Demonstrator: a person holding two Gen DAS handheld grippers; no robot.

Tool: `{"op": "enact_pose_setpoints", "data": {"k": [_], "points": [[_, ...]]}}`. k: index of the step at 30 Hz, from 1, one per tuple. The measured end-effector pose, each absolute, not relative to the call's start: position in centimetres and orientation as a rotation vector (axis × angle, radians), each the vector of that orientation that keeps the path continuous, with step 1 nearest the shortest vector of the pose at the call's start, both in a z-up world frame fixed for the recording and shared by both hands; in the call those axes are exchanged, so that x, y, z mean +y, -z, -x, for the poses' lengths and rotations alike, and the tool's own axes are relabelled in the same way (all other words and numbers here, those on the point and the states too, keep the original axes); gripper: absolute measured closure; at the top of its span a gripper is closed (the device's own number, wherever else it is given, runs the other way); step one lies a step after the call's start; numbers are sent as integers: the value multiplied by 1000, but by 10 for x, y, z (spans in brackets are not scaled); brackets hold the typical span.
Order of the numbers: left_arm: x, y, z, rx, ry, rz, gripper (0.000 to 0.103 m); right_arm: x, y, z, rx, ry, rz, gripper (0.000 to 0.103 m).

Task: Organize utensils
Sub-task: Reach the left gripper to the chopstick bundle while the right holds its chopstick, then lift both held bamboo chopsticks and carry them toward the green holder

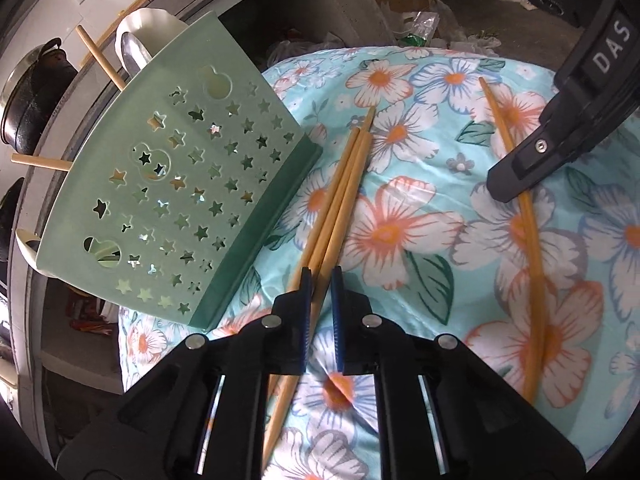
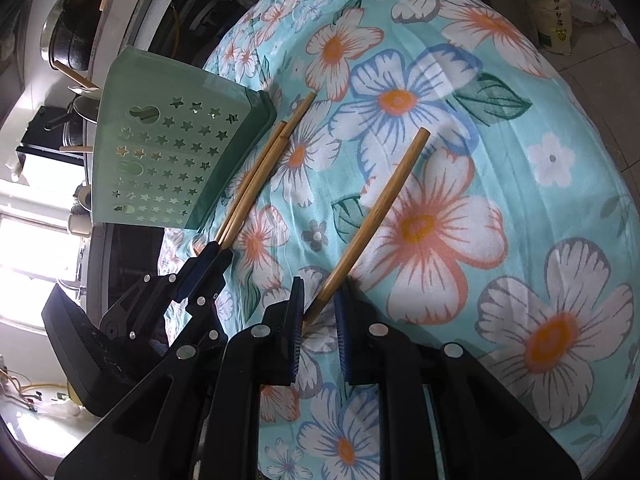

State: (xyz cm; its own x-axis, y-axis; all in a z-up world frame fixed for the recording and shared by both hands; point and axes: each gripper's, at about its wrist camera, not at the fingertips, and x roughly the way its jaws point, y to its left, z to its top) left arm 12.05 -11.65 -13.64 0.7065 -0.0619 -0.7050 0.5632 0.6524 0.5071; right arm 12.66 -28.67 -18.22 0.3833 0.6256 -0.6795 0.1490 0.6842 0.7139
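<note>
Three wooden chopsticks (image 1: 340, 196) lie bundled on the floral cloth (image 1: 420, 264), running between the fingers of my left gripper (image 1: 322, 280), which is shut on them. Just left of them a mint-green utensil holder (image 1: 180, 184) with star cut-outs lies on its side at the table edge; spoons and wooden handles stick out behind it. Further right is a single chopstick (image 1: 524, 232). In the right wrist view this chopstick (image 2: 380, 204) slants across between both pads of my right gripper (image 2: 320, 292), which is shut on it. The left gripper (image 2: 212, 256) and the holder (image 2: 160, 152) sit to the left.
A black wok (image 1: 32, 96) sits on a counter beyond the holder. Cardboard boxes and plastic bags (image 1: 416, 12) lie on the floor past the table's far edge. The cloth to the right of the single chopstick (image 2: 520, 240) carries nothing.
</note>
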Motion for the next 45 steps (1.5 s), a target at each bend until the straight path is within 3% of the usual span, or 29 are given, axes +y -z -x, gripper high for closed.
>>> {"op": "enact_pose_setpoints", "data": {"k": [14,20,22,24,28,41,43,45], "points": [[-75,119,-105,982,550,-407,97,-274,176,-115,1206,-439,-709,88],[-63,113,-104,1022,596,-277,93,-259,173,-108,1240,-479,-660,86],[-62,111,-106,1021,598,-260,85,-260,171,-109,1236,-477,-673,82],[-64,110,-109,1019,605,-254,84,-265,167,-109,1214,-468,-692,74],[-77,113,-125,1037,613,-233,84,-282,160,-112,1168,-429,-746,71],[-103,129,-168,1077,565,-189,84,-298,185,-145,1145,-355,-954,72],[-107,130,-174,1079,559,-178,85,-295,186,-150,1140,-339,-964,74],[-111,132,-178,1077,553,-174,85,-293,188,-153,1134,-320,-962,83]]}}
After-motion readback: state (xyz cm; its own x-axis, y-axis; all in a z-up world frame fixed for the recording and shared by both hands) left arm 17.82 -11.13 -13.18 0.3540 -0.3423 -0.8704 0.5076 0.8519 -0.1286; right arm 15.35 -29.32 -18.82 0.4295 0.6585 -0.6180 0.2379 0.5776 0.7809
